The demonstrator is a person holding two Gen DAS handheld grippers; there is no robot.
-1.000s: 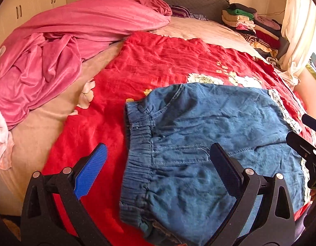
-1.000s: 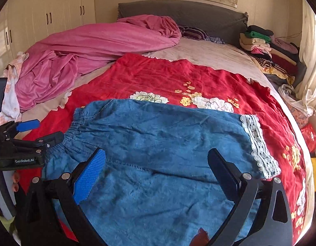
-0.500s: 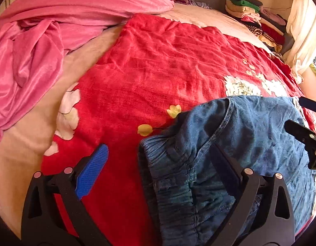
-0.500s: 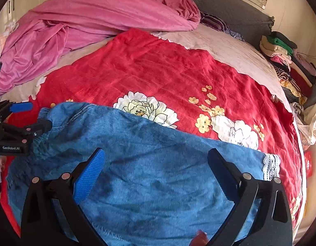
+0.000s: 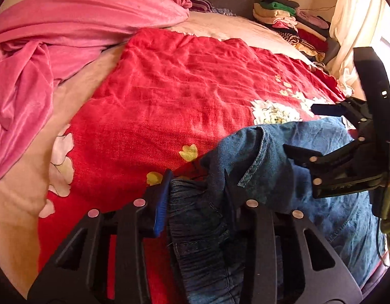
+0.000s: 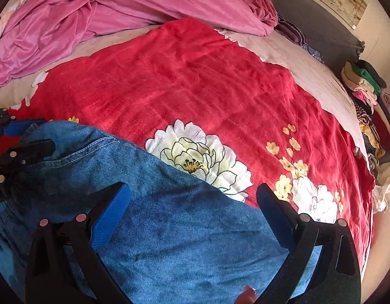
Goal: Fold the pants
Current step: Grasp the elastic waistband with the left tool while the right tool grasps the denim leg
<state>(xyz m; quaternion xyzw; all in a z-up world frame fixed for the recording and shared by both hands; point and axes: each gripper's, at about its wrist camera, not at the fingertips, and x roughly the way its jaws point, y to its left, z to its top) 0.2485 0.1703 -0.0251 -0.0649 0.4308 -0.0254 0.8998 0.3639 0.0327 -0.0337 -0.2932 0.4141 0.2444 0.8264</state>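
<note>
Blue denim pants [image 6: 169,217] lie on a red flowered blanket [image 6: 195,88] on the bed. In the left wrist view my left gripper [image 5: 197,197] is shut on the gathered elastic waistband [image 5: 195,217] of the pants [image 5: 283,167]. My right gripper [image 6: 192,202] is open, its fingers spread over the middle of the pants leg; it also shows in the left wrist view [image 5: 321,131] at the right. The left gripper shows at the left edge of the right wrist view [image 6: 27,136], on the waistband.
A pink duvet [image 5: 68,30] is heaped at the far left of the bed. A stack of folded clothes [image 5: 291,22] sits at the far right by a white curtain [image 5: 352,25]. A grey headboard [image 6: 321,27] runs behind.
My left gripper has closed on the waistband. Both grippers have moved down and closer to the pants, and the waistband end is bunched up.
</note>
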